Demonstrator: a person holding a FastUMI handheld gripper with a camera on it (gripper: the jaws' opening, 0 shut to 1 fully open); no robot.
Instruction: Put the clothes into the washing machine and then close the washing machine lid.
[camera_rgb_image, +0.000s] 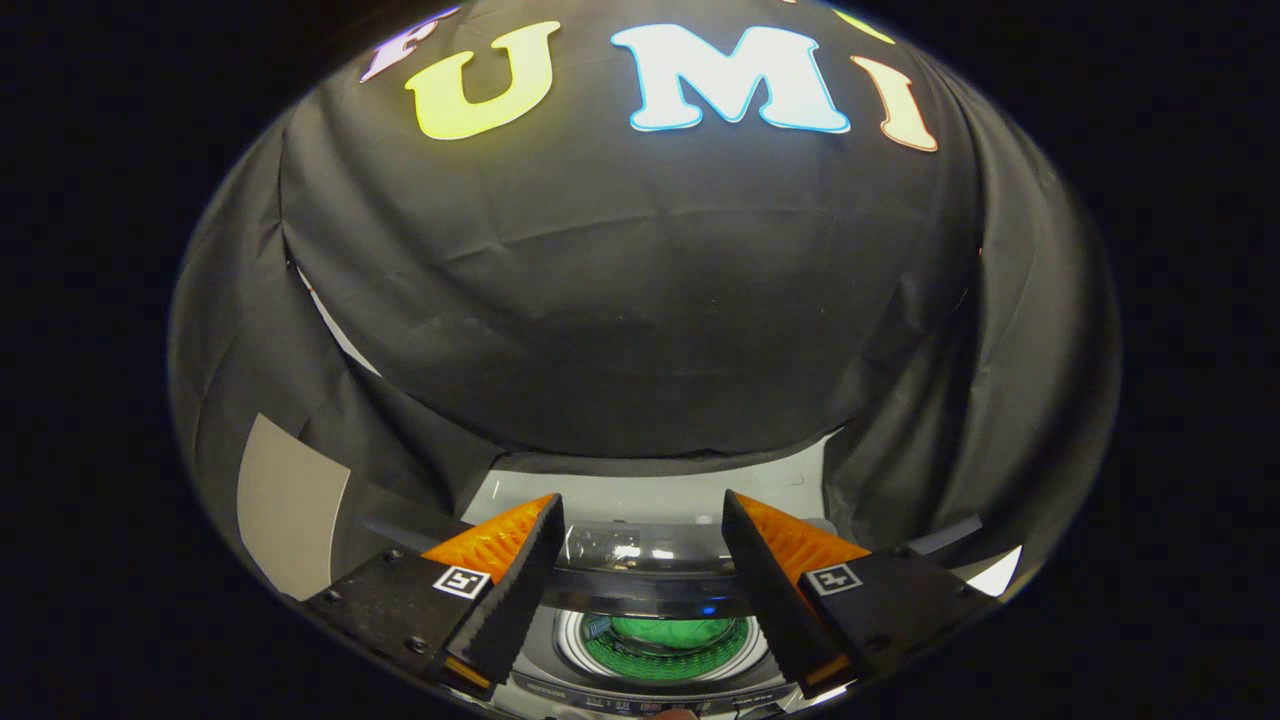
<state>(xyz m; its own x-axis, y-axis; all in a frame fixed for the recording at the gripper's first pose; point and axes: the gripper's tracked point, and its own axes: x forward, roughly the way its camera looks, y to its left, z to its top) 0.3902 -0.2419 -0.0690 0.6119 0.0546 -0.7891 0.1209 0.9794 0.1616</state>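
Between spread fingers (548, 540), washing machine (660, 640) gapes.

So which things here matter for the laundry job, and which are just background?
For the job:
- washing machine, drum open below the claw
- raised lid
- green garment in the drum
- claw, open, holding nothing

Just there:
- black cloth wall
- pale panel

- Left marker tag (461, 581): small square black-and-white coded sign on the left finger block of the hand-held two-finger gripper (640, 498). It carries no letters or numbers.
- Right marker tag (833, 578): its twin on the right finger block. The fingers stand apart, with nothing between them.
- Dark control strip (560, 690): on the near edge of the white top-loading washing machine (570, 650). Its print is too small to read.
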